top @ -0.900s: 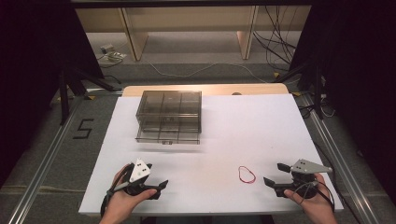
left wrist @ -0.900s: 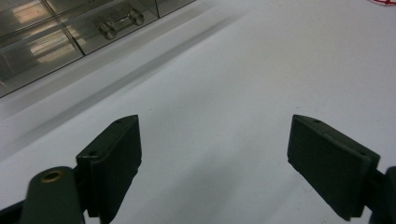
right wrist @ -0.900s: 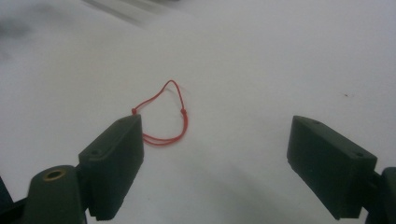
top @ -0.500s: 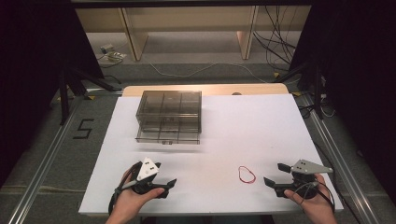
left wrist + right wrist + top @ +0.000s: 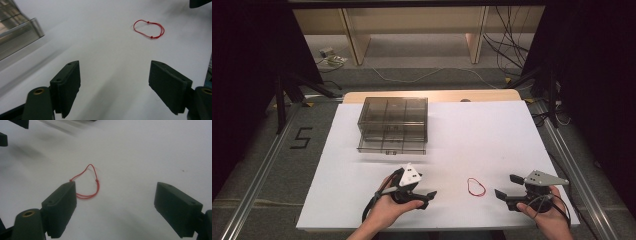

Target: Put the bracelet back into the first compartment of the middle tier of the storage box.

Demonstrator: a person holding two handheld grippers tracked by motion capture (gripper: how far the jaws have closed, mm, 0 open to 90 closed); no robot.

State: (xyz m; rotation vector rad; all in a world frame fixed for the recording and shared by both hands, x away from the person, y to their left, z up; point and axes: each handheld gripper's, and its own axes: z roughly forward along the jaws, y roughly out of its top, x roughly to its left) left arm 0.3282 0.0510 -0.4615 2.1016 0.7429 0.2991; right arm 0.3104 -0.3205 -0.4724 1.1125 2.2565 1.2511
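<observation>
Grippers flank a thin red string loop (image 5: 476, 187) lying flat on the white table (image 5: 492, 135): left gripper (image 5: 428, 195) and right gripper (image 5: 504, 187) both gape, holding nothing.

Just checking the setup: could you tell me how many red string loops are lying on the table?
1. The red string loop lies flat on the white table, near its front edge, between the two grippers. The smoky drawer box might hide others.
</observation>
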